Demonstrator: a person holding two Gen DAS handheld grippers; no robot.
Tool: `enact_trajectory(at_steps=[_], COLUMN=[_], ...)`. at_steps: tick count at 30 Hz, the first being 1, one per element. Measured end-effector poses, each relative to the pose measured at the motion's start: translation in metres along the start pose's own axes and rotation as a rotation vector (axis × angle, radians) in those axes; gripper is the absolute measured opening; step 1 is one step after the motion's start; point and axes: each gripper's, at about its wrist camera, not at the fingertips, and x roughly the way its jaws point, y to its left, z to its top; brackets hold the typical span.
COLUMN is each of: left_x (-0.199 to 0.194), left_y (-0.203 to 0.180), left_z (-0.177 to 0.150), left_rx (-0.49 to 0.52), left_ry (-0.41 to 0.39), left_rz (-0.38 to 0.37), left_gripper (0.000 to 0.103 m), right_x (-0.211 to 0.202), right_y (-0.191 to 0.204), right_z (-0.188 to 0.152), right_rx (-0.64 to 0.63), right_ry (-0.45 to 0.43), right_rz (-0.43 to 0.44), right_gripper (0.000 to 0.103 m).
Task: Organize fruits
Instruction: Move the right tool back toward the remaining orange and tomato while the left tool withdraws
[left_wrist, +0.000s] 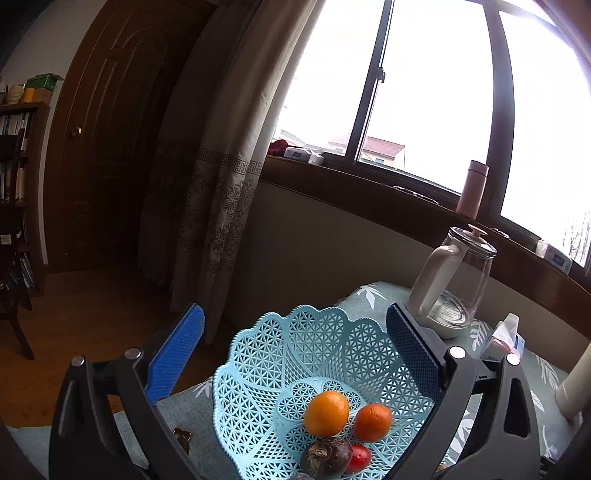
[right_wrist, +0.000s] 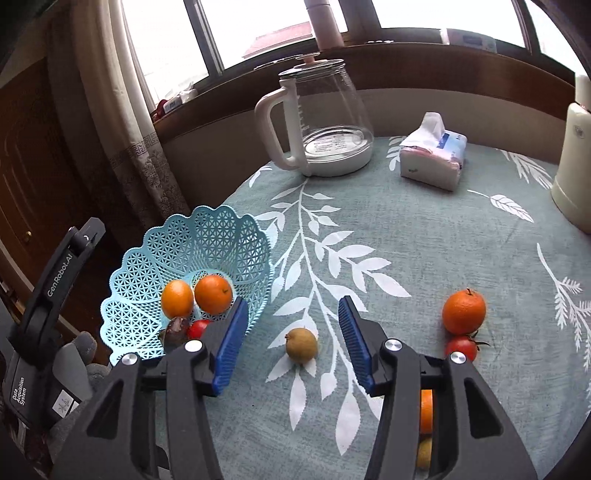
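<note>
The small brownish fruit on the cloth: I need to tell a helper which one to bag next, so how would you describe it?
On the teal leaf-print tablecloth, look just right of the blue lattice basket, between the open right tongs. The small brownish fruit sits there alone on a white leaf. It is dull tan, unlike the bright orange and red tomato further right.

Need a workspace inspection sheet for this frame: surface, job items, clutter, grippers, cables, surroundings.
Surface: teal leaf-print tablecloth, flat.
Job's things: blue lattice basket holds two oranges, a red tomato and a dark fruit. Loose on the cloth: small brown fruit, orange touching a tomato; more fruit partly hidden behind the right gripper's finger.
Clutter: glass kettle, tissue pack, cream container.
Grippers: left gripper open over the basket; right gripper open around the brown fruit.
Cables: nothing seen.
Surroundings: window, curtain, wooden door, bookshelf.
</note>
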Motion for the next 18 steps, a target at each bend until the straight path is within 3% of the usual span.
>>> enact_trajectory(at_steps=[18], left_x=[-0.04], left_y=[-0.061], left_z=[-0.025], left_rx=[0.182], left_ry=[-0.044], left_rz=[-0.267], left_gripper=[0.1], right_x=[-0.023], right_y=[-0.08], right_z=[-0.013], right_rx=[0.178], right_ry=[-0.033], right_rz=[-0.139], right_gripper=[0.052])
